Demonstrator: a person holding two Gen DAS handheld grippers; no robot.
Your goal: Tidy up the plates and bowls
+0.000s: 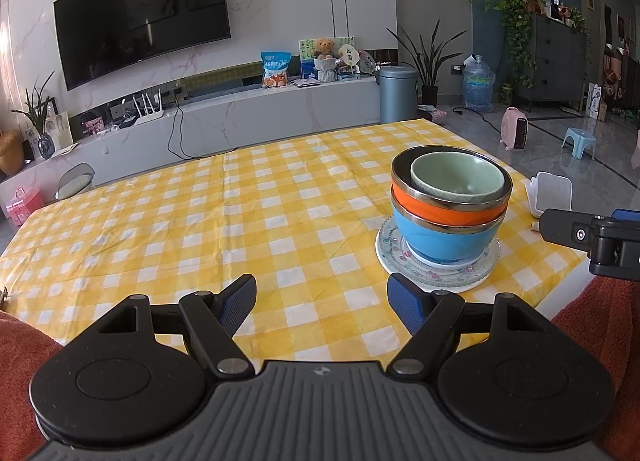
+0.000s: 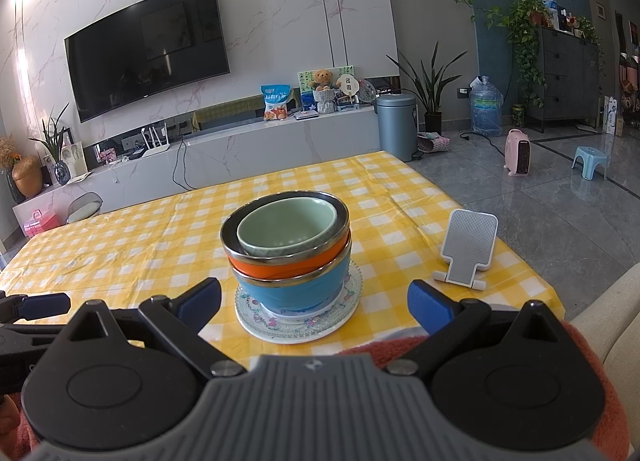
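In the left wrist view, the left gripper (image 1: 322,303) sits low in the frame, jaws wide apart and empty, over the checked worktop (image 1: 200,221). Right of centre, a green bowl (image 1: 457,179) nests in an orange bowl (image 1: 440,213), which nests in a blue bowl (image 1: 444,241) on a plate (image 1: 390,257). In the right wrist view, the right gripper (image 2: 314,303) is also spread and empty, with the stack mid-frame and a stand (image 2: 468,251) to its right.

No print I can read anywhere. The blue snack bag (image 2: 275,102) on the TV shelf carries large characters, and a round fan (image 2: 349,85) carries marks, all too blurred to read.
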